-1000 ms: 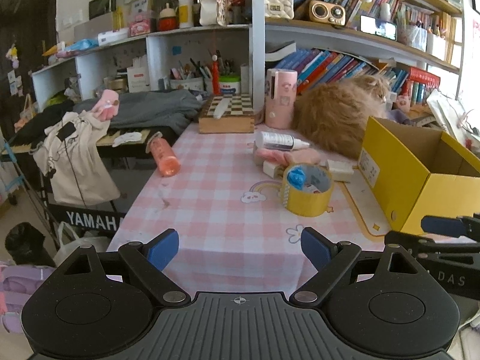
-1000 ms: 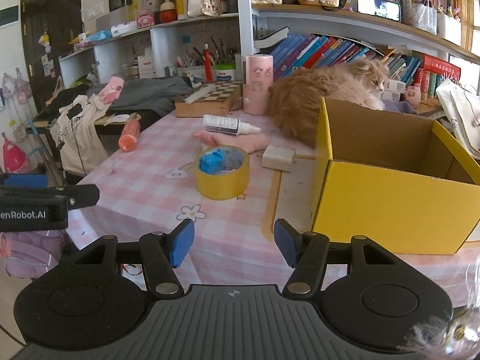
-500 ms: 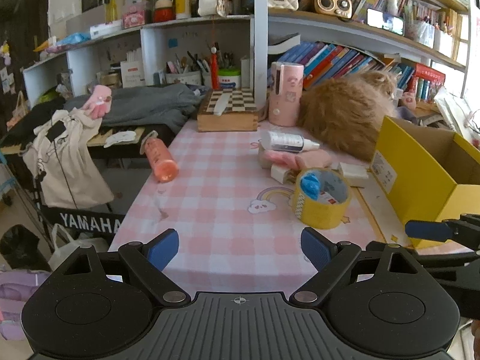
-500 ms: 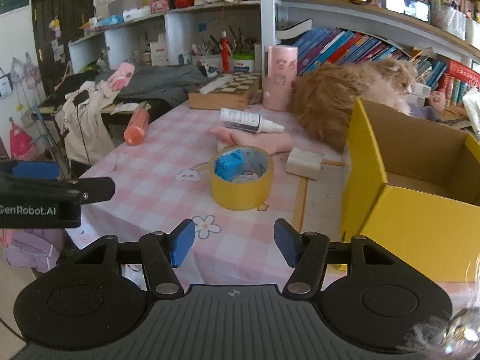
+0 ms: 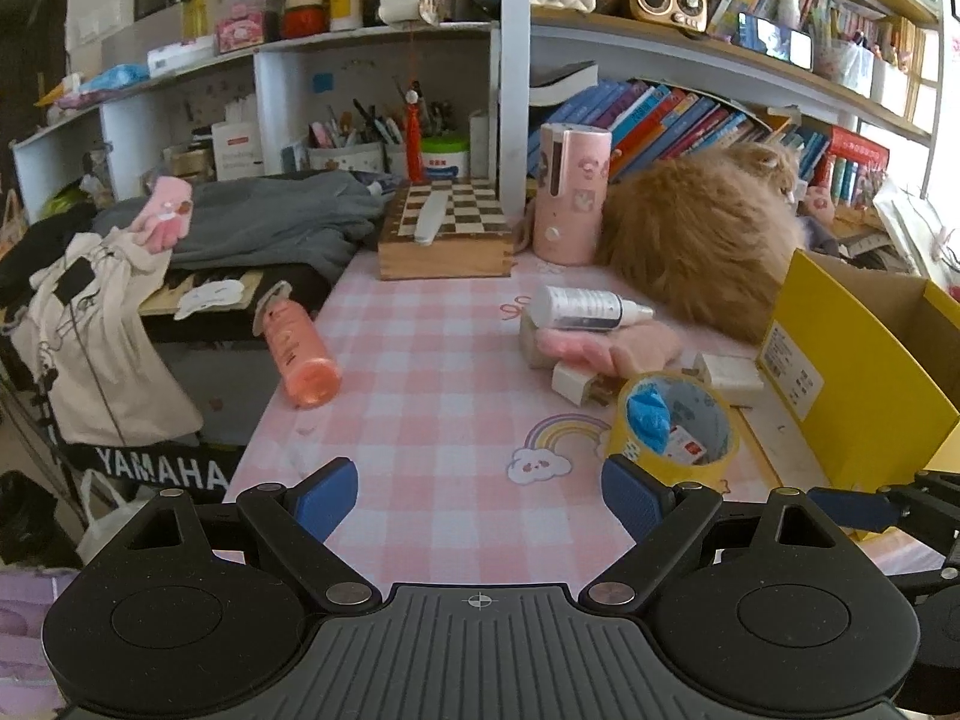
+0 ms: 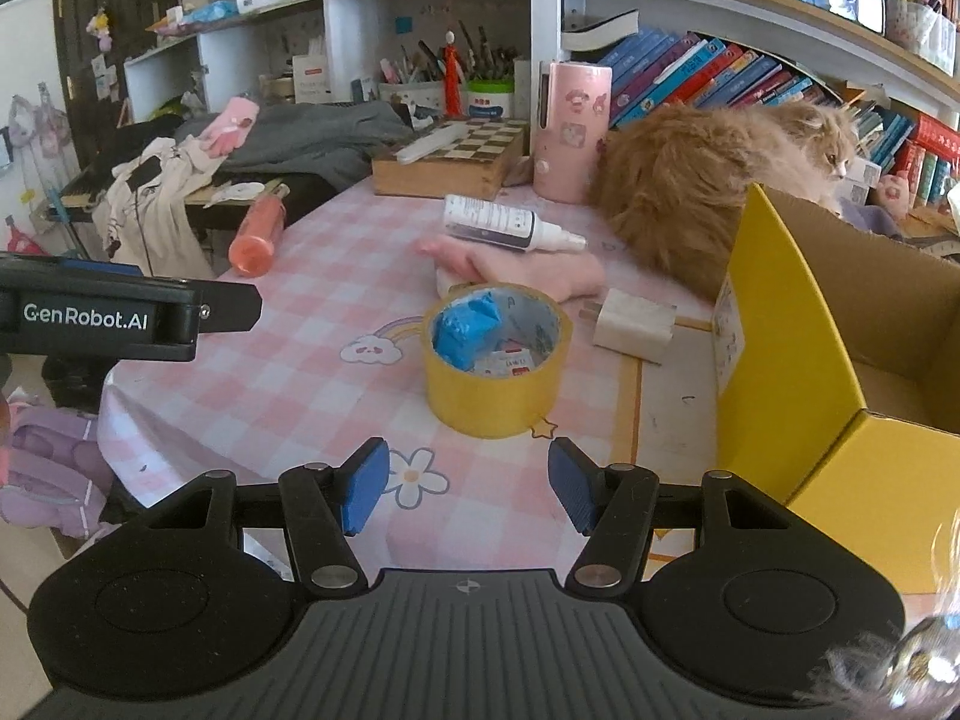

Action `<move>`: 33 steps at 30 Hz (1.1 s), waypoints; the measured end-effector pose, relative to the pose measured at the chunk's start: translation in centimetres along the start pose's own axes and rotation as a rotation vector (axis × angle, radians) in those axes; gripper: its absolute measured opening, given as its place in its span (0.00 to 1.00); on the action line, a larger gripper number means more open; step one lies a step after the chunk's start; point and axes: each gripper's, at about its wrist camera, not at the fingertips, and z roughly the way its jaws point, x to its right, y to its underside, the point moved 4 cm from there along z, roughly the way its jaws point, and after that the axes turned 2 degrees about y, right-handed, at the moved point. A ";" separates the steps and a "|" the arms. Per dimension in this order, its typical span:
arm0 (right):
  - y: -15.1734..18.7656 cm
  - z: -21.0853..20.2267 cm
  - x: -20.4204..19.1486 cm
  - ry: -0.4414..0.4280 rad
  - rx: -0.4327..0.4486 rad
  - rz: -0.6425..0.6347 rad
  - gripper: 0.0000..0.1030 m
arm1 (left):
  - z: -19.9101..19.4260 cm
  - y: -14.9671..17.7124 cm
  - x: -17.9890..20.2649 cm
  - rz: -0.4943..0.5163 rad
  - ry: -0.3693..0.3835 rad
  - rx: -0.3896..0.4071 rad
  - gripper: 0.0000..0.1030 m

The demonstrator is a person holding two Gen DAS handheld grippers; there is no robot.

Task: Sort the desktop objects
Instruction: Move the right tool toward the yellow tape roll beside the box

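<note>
Yellow tape roll (image 6: 493,360) upright on the pink checked tablecloth (image 6: 312,372), open core up, blue scrap tucked inside; nearest item to the right gripper (image 6: 468,495), straight ahead of it. Jaws partly spread, nothing between the pads, seemingly narrower than the roll, so likely suited to pinching its wall. Yellow cardboard box (image 6: 798,360) open-topped just right of the roll, probably the destination. Left gripper (image 5: 480,501) spread wide and empty over the near table edge, orange bottle (image 5: 297,354) lying on its side ahead to the left. White spray bottle (image 6: 510,225) resting across a pink glove (image 6: 540,273); white charger (image 6: 633,324) beside the box; sorting apparently unstarted.
</note>
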 end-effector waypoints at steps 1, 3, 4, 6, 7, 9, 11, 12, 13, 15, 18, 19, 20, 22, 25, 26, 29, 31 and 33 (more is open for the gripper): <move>0.0 0.1 0.0 0.004 -0.003 0.002 0.56 | 0.1 -0.1 0.0 0.002 0.007 -0.002 0.88; -0.2 0.4 -0.1 0.010 -0.009 0.005 0.56 | 0.1 -0.2 -0.1 0.004 0.016 -0.003 0.88; -0.2 0.4 -0.2 0.013 -0.011 0.005 0.57 | 0.2 -0.3 -0.1 0.004 0.019 -0.004 0.88; -0.4 0.6 -0.3 0.024 -0.013 0.005 0.61 | 0.3 -0.4 -0.3 0.004 0.025 -0.008 0.88; -0.4 0.6 -0.3 0.031 -0.013 0.005 0.63 | 0.4 -0.5 -0.3 0.004 0.029 -0.010 0.88; -0.7 0.8 -0.3 0.042 -0.014 0.008 0.67 | 0.6 -0.8 -0.6 0.006 0.031 -0.010 0.88; -1.0 1.1 -0.2 0.048 -0.012 0.012 0.71 | 0.8 -1.0 -0.8 0.003 0.030 -0.008 0.88; -1.2 1.3 -0.2 0.053 -0.013 0.011 0.73 | 0.9 -1.1 -1.0 -0.001 0.029 -0.008 0.88; -1.3 1.5 -0.2 0.058 -0.016 0.008 0.73 | 1.2 -1.2 -1.2 -0.005 0.029 -0.011 0.88; -1.5 2.0 -0.2 0.067 -0.026 0.005 0.77 | 1.6 -1.4 -1.4 -0.011 0.026 -0.017 0.89; -1.9 2.9 0.2 0.076 -0.041 0.007 0.80 | 2.1 -1.6 -1.8 -0.020 0.023 -0.027 0.89; -2.0 3.2 0.3 0.080 -0.049 0.010 0.80 | 2.2 -1.6 -1.9 -0.022 0.024 -0.029 0.89; -2.1 3.6 0.5 0.088 -0.061 0.014 0.81 | 2.4 -1.6 -1.9 -0.021 0.023 -0.035 0.90; -2.3 4.3 0.7 0.098 -0.081 0.025 0.81 | 2.9 -1.6 -2.0 -0.017 0.019 -0.043 0.90; -2.9 5.5 1.2 0.106 -0.097 0.059 0.82 | 3.6 -1.7 -2.2 -0.017 0.016 -0.061 0.91; -3.2 5.9 1.3 0.105 -0.098 0.067 0.82 | 3.9 -1.8 -2.3 -0.019 0.018 -0.067 0.91; -3.7 7.2 1.4 0.102 -0.104 0.077 0.84 | 4.6 -2.2 -2.3 -0.019 0.024 -0.076 0.91; -4.0 8.0 1.4 0.088 -0.109 0.078 0.85 | 4.9 -2.4 -2.2 -0.012 0.027 -0.080 0.91; -4.3 8.7 1.2 0.083 -0.119 0.074 0.85 | 5.1 -2.5 -2.1 -0.003 0.029 -0.082 0.91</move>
